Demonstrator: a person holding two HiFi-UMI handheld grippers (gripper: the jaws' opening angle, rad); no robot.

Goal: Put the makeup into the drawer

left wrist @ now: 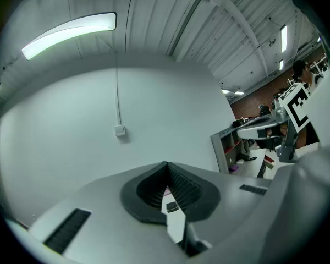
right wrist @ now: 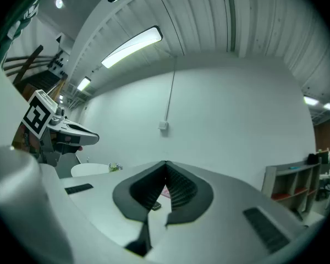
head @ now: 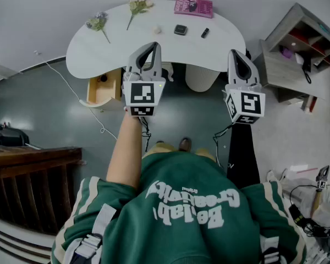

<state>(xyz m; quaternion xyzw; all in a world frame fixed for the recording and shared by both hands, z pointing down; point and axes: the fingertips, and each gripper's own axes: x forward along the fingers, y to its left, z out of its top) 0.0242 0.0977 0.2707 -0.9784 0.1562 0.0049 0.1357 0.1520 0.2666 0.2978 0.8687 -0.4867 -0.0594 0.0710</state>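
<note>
On the white curved table (head: 93,54) lie a black compact (head: 180,29), a small black tube (head: 205,33), a pale round piece (head: 158,30) and a pink flat case (head: 193,6). A wooden drawer (head: 102,89) stands pulled out under the table's left part, with a small dark thing inside. My left gripper (head: 153,44) is held level in front of the table, shut and empty. My right gripper (head: 235,52) is beside it, also shut and empty. Below the closed tips of the left gripper (left wrist: 166,164) I see the compact (left wrist: 172,206). The right gripper (right wrist: 166,163) frames the same compact (right wrist: 155,205).
Two flower sprigs (head: 98,22) (head: 137,5) lie on the table's far left. A white round bin (head: 201,78) stands under the table. A grey shelf unit (head: 297,54) is at the right, dark wooden furniture (head: 27,169) at the left, and a white cable (head: 71,89) runs over the floor.
</note>
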